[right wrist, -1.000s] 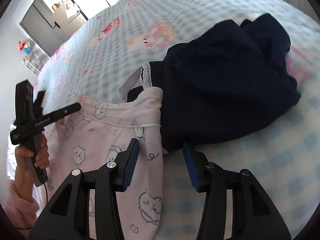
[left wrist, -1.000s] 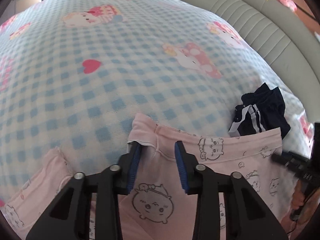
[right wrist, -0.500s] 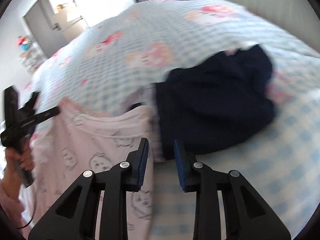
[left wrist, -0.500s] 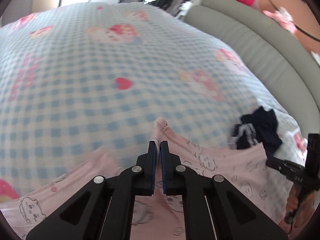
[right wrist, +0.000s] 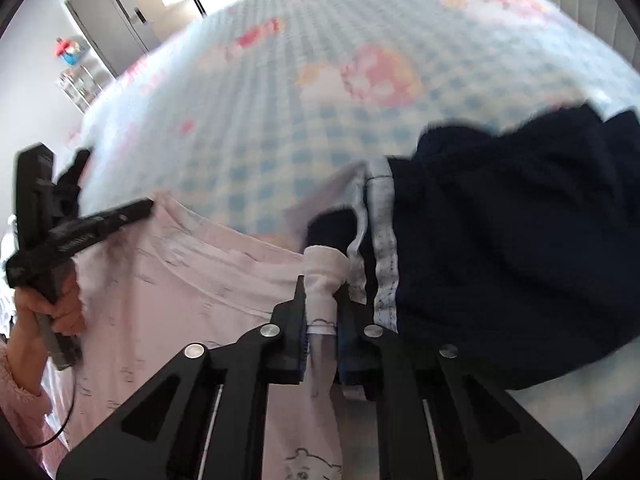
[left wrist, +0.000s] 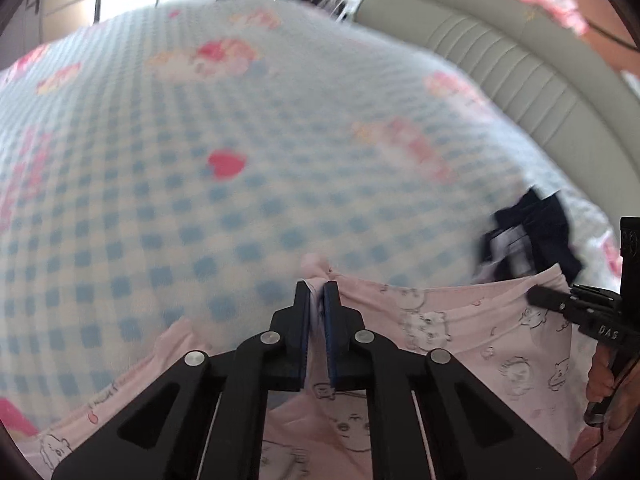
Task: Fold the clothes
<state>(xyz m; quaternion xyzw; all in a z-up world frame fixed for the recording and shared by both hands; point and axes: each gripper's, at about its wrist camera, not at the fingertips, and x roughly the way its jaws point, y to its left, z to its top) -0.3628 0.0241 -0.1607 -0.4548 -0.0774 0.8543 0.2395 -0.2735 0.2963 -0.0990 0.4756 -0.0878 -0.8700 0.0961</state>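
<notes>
A pink garment (left wrist: 460, 344) printed with small cartoon faces lies at the near edge of the bed. My left gripper (left wrist: 317, 286) is shut on one top corner of it, with a bunch of fabric poking out past the pads. My right gripper (right wrist: 320, 280) is shut on the other top corner of the pink garment (right wrist: 192, 280). The garment's top edge runs taut between the two grippers. In the right wrist view the left gripper (right wrist: 144, 206) shows at the far left, held by a hand (right wrist: 52, 308).
A dark navy garment (right wrist: 520, 240) with a white side stripe lies crumpled just right of the pink one, also visible as the navy garment (left wrist: 528, 236). The bed carries a blue-and-white checked blanket (left wrist: 200, 160). A grey padded headboard (left wrist: 500, 52) curves along the right.
Both grippers went from open to shut on the pink garment's top corners. The corners have lifted and the edge between them has pulled taut.
</notes>
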